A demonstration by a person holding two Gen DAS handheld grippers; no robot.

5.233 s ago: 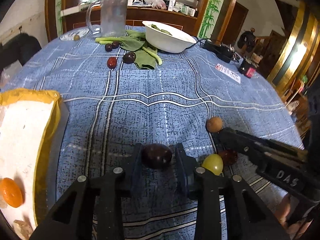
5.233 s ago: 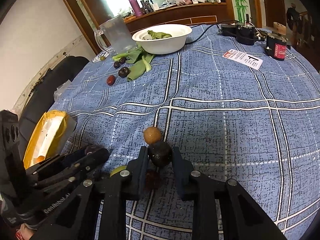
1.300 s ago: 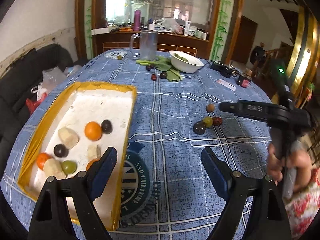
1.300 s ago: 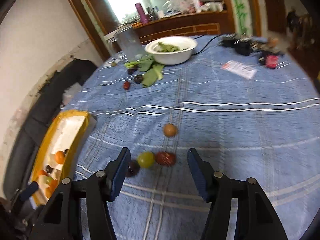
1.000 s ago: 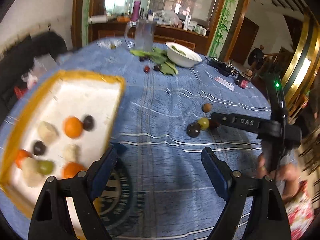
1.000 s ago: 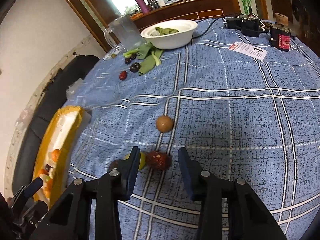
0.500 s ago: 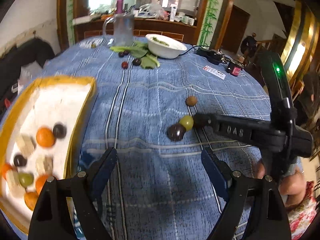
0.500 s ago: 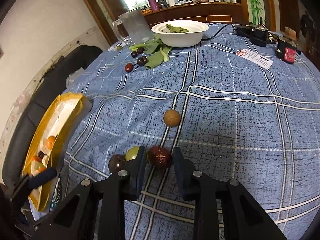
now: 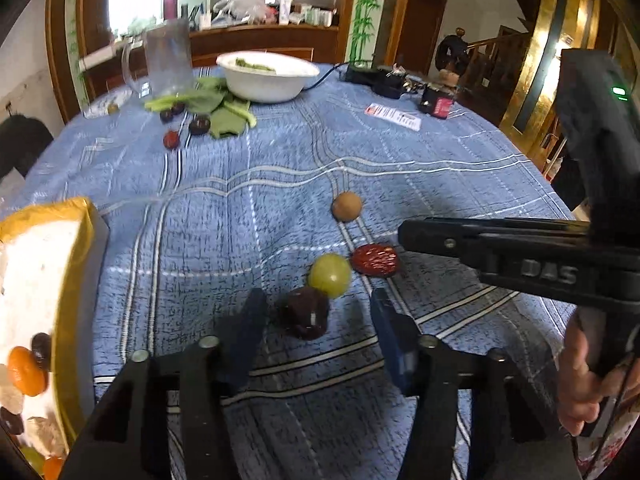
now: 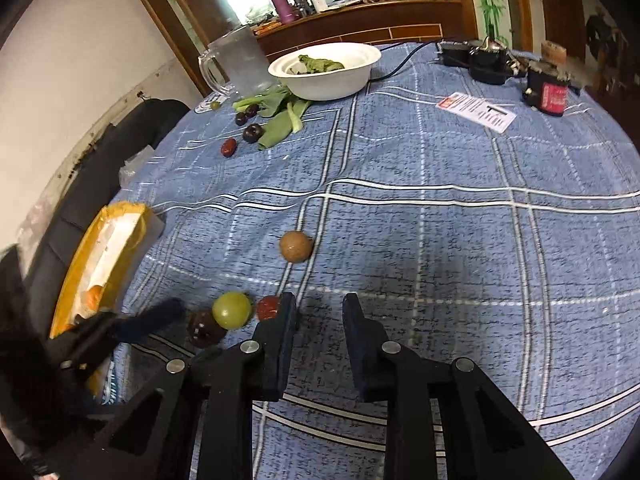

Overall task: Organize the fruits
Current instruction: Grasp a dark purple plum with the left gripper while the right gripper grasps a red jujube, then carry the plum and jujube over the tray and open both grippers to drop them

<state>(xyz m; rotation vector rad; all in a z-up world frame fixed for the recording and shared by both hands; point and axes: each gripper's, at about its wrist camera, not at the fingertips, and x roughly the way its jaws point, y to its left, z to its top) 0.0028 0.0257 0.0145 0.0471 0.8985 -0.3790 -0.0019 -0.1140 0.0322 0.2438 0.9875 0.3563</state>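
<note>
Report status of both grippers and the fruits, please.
Left gripper closing around dark plum, not yet touching. Right gripper narrow, empty; red date outside it. Green grape touches plum.

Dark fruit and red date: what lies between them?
A green grape lies between the dark fruit and the red date, shown in the left wrist view.

Left hand-held gripper point(image 9: 314, 316) closing; right hand-held gripper point(image 10: 320, 312) narrowed, empty.
</note>
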